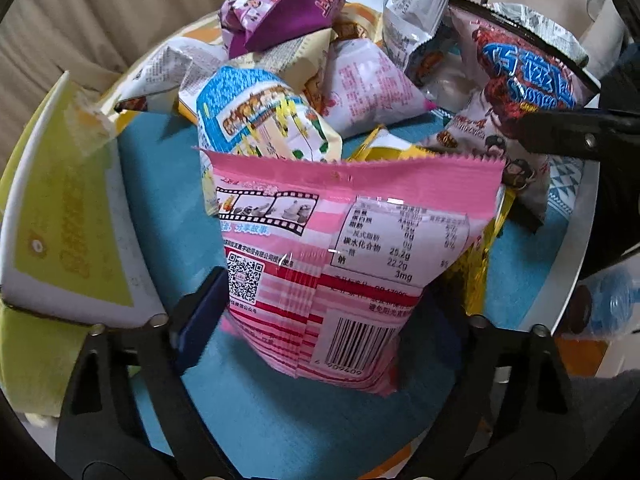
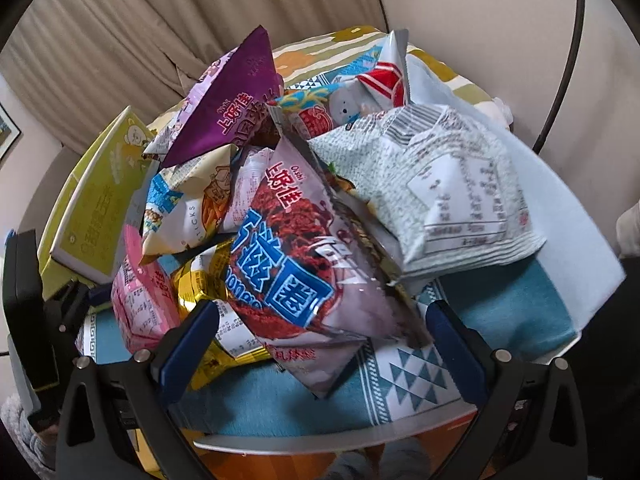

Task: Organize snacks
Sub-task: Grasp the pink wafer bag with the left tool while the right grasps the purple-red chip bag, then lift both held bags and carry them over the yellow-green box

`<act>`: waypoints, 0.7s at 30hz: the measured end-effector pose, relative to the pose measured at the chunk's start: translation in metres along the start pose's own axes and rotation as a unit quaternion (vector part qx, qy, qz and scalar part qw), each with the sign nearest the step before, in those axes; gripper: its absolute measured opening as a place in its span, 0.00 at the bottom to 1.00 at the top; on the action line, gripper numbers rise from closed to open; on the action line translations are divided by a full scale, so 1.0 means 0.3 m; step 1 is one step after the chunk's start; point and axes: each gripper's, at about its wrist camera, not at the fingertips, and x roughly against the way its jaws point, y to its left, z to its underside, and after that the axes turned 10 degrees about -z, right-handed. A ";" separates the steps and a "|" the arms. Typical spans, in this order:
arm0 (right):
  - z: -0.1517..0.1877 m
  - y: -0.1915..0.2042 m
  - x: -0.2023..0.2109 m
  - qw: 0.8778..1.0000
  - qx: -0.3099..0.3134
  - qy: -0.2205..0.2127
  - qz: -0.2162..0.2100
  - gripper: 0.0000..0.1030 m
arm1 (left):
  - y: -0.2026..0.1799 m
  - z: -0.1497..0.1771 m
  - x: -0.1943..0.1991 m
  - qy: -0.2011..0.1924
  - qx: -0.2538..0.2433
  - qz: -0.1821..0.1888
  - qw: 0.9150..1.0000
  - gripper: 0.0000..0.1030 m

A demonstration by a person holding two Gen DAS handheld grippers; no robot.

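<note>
The round surface wears a teal cloth under beige curtains — snacks heaped centrally, teal showing near its edge. My left jaws clamp the pink packet; my right jaws stand apart around the red-and-blue bag.

Left gripper black frame, navy blue pads, silver screws, right gripper alike

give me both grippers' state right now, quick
Left gripper: shut on the pink bag.
Right gripper: open around the lilac bag, not clamped.
</note>
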 end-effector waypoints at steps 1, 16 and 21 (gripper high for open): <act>-0.002 -0.002 -0.005 1.000 -0.004 -0.002 -0.001 1.00 | -0.005 0.003 -0.004 -0.003 -0.002 0.002 1.000 0.79; -0.003 0.024 -0.069 0.998 -0.057 -0.032 -0.006 0.78 | 0.065 0.089 0.059 -0.013 0.020 0.020 1.000 0.68; 0.006 0.066 -0.063 0.998 -0.050 -0.041 -0.002 0.61 | 0.090 0.118 0.103 -0.017 0.030 0.019 0.999 0.68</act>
